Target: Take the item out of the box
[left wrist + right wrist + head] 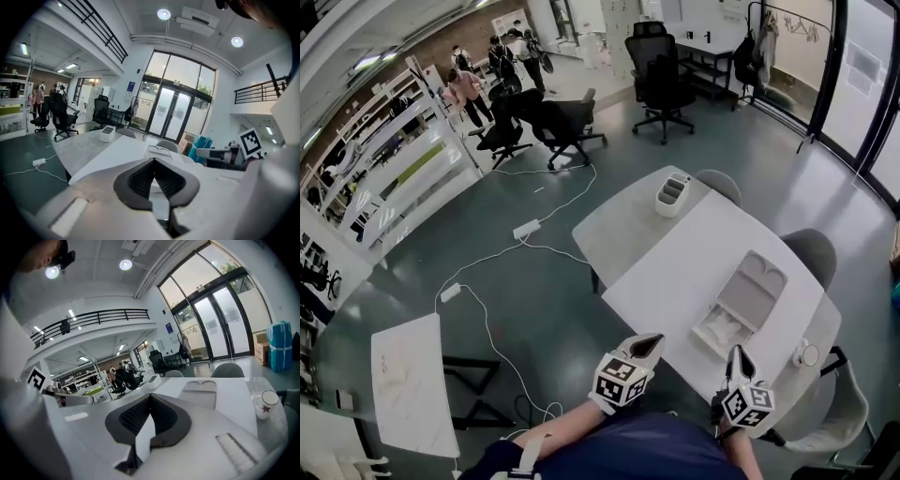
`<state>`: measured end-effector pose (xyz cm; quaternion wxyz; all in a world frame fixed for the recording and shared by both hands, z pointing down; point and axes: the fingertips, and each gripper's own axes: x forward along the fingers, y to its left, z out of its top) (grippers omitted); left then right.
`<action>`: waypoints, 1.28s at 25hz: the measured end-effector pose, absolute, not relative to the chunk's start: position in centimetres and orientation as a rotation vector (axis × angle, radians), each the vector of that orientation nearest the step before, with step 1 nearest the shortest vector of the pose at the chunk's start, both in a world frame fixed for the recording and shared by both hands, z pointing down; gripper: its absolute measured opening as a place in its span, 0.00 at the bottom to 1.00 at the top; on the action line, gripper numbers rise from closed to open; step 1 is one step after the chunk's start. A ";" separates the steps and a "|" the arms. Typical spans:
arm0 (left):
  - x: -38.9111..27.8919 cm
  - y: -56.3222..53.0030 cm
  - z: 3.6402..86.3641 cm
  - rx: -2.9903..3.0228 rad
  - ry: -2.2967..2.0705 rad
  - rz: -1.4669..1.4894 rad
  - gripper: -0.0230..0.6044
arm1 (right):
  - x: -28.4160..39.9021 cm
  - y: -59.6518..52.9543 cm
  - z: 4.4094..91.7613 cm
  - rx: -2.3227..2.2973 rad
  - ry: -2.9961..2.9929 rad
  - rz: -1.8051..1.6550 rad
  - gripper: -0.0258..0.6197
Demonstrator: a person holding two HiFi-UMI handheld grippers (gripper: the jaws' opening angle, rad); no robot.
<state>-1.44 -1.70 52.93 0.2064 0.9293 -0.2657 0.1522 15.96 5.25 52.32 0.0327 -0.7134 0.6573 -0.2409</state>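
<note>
An open pale grey box [748,298] lies on the white table [675,272], its lid folded back toward the far side. A white item [721,329] rests in its near tray. My left gripper [652,340] hovers at the table's near edge, left of the box, jaws shut and empty. My right gripper [737,352] is just short of the box's near end, also shut with nothing held. In the left gripper view the box [159,151] shows beyond the shut jaws [153,161]. The right gripper view has the box [201,392] ahead of its jaws [150,397].
A white organiser [672,194] stands on the grey table [619,230] behind. A small round cup [807,354] sits at the right edge, near my right gripper. Grey chairs [811,253] flank the far side. Cables and a power strip [526,229] lie on the floor at left.
</note>
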 end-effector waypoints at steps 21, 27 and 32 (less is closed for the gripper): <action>0.9 -11.1 55.0 2.709 -0.441 0.546 0.04 | 15.7 0.0 53.7 -2.418 1.811 -0.796 0.04; 4.5 -9.8 56.1 2.724 -0.401 0.632 0.04 | 19.3 0.7 55.1 -2.409 1.747 -0.827 0.04; 7.2 -9.3 58.5 2.726 -0.372 0.721 0.04 | 21.3 1.1 57.5 -2.382 1.721 -0.860 0.04</action>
